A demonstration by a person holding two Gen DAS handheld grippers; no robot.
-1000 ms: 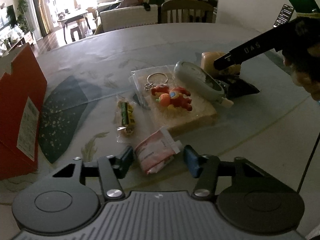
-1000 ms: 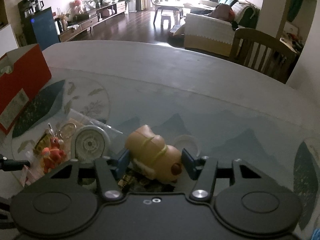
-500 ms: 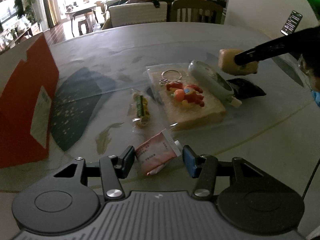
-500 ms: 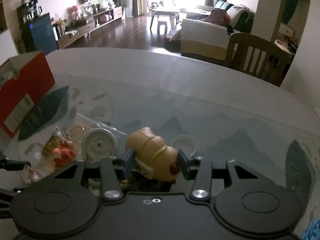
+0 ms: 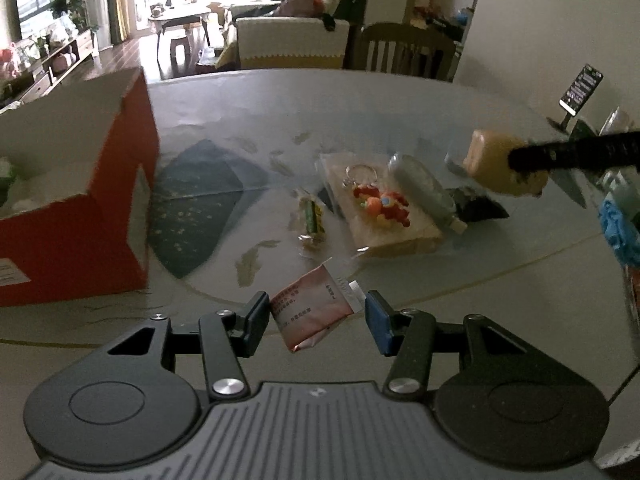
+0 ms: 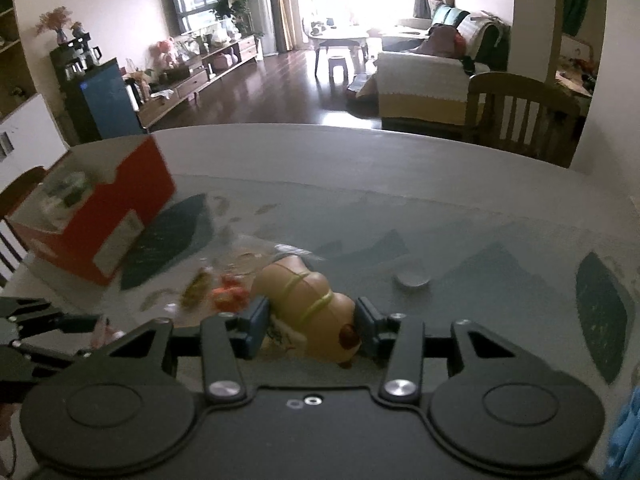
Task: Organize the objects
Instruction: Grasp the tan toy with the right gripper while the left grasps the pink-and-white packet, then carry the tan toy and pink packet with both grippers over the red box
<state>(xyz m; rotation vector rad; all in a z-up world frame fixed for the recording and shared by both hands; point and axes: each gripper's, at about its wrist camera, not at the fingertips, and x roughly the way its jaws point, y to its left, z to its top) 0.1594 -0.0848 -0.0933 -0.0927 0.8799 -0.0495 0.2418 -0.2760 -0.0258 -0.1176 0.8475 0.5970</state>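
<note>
Up above the table [image 5: 400, 96], the right gripper [image 6: 311, 320] has its two fingers closed tight on a tan toy [image 6: 308, 300] with yellow-green stripes and a red spot. From the left wrist view, the same tan toy [image 5: 490, 160] hangs in the air over the right end of the pile, pinched by one dark finger.

Down low, the left gripper [image 5: 316, 322] is partly open. A pink packet [image 5: 314, 314] with small writing sits between its fingers. The left finger touches the packet's edge, but the blue finger [image 5: 378, 326] on the right is a little apart from it. I cannot tell if the packet is lifted or lying on the table.

On the table, a red and orange keychain toy [image 5: 380, 208] with a metal ring rests on a flat tan bag [image 5: 384, 220]. A grey round-ended case [image 5: 424, 188] lies just beside it, and a dark wrapper [image 5: 478, 208] lies past that. A small yellow-green candy [image 5: 312, 216] lies to the left of the bag.

A red box [image 5: 76, 216] stands open at the left side of the table. A phone on a stand [image 5: 580, 90] is at the far right. A wooden chair [image 5: 404, 50] stands behind the table.
</note>
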